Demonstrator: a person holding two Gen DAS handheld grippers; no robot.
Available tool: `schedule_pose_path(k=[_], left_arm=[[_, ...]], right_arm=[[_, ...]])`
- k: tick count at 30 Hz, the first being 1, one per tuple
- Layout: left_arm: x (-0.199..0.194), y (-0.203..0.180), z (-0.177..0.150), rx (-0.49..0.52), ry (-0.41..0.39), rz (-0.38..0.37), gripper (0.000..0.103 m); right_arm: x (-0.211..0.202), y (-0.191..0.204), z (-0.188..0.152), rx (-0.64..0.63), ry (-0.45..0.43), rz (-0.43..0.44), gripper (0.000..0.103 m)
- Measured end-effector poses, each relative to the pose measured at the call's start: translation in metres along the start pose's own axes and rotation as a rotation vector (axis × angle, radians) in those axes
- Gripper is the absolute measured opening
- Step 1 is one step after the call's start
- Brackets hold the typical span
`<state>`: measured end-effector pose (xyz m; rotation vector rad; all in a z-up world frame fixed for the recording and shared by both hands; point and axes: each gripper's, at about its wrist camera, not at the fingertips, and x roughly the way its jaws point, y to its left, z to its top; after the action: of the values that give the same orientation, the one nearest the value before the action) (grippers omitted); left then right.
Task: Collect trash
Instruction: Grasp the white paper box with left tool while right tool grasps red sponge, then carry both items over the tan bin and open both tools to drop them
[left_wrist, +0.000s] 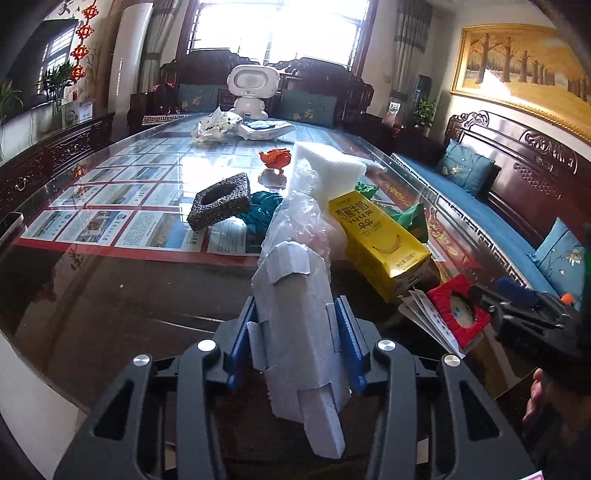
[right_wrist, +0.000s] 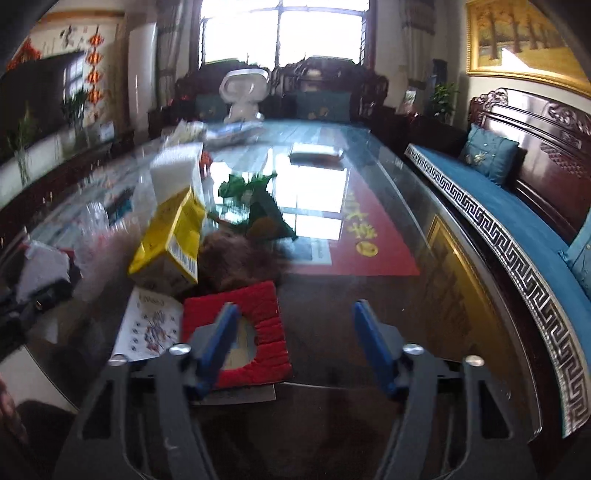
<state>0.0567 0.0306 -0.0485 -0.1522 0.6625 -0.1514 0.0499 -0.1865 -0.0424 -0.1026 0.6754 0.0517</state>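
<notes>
The left tongs (left_wrist: 295, 328) are clamped on a flattened grey-white cardboard piece (left_wrist: 295, 314), its folded flaps sticking out past the blue ribbed fingers (left_wrist: 349, 332) and its far end tilted up over the glass-topped counter (left_wrist: 110, 288). No bin or bag shows in either view; the trash lies loose on the glass. Just beyond the cardboard is crinkled clear plastic film (left_wrist: 299, 218), and beside that a yellow banana-milk carton (left_wrist: 380, 236) lies on its side, its open end toward the camera. A white foam block (left_wrist: 325, 166) sits behind the carton, a coarse dark sponge ring with a hole through it (left_wrist: 221, 201) lies to the left beside a crumpled teal wrapper (left_wrist: 262, 210), and a small crushed orange wrapper (left_wrist: 275, 158) lies farther back. Green wrappers (right_wrist: 255, 199) lie past the carton on the right. From the right wrist, the right tongs (right_wrist: 295, 347) stand wide and hold nothing, low over the counter's near edge; their left finger (right_wrist: 218, 339) hangs over a red padded square with a round opening (right_wrist: 255, 314), which rests on a printed paper leaflet (right_wrist: 147, 328). That view is blurred. A white toy robot (left_wrist: 251, 88) stands at the counter's far end.
</notes>
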Motion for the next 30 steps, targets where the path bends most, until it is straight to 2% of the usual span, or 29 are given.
schedule_pose_path(k=[3,5,6,7,11,17,22,26,30], left_arm=[[-0.004,0.001,0.000,-0.001,-0.005,-0.009,0.044],[-0.006,0.004,0.001,-0.005,-0.011,-0.016,0.044],[-0.008,0.005,0.001,-0.005,-0.012,-0.019,0.044],[-0.009,0.005,0.002,-0.004,-0.015,-0.021,0.044],[-0.013,0.004,0.002,0.002,-0.027,-0.019,0.044],[-0.025,0.002,0.002,0.005,-0.050,-0.031,0.044],[-0.047,-0.003,0.003,0.020,-0.072,-0.071,0.044],[-0.072,-0.012,-0.003,0.058,-0.079,-0.122,0.044],[-0.100,-0.022,-0.021,0.103,-0.064,-0.168,0.045]], right_arm=[[0.005,0.004,-0.003,-0.030,0.026,-0.004,0.044],[0.008,0.005,-0.005,-0.039,0.047,0.006,0.025],[0.011,0.005,-0.006,-0.039,0.063,0.014,0.020],[0.013,0.004,-0.007,-0.035,0.072,0.025,0.007],[0.007,0.001,-0.007,-0.028,0.045,0.031,0.004],[-0.017,-0.011,0.002,0.018,-0.050,0.042,0.004],[-0.046,-0.018,0.008,0.037,-0.113,0.057,0.004],[-0.090,-0.012,0.001,0.027,-0.150,0.114,0.004],[-0.128,-0.004,-0.023,0.010,-0.156,0.197,0.004]])
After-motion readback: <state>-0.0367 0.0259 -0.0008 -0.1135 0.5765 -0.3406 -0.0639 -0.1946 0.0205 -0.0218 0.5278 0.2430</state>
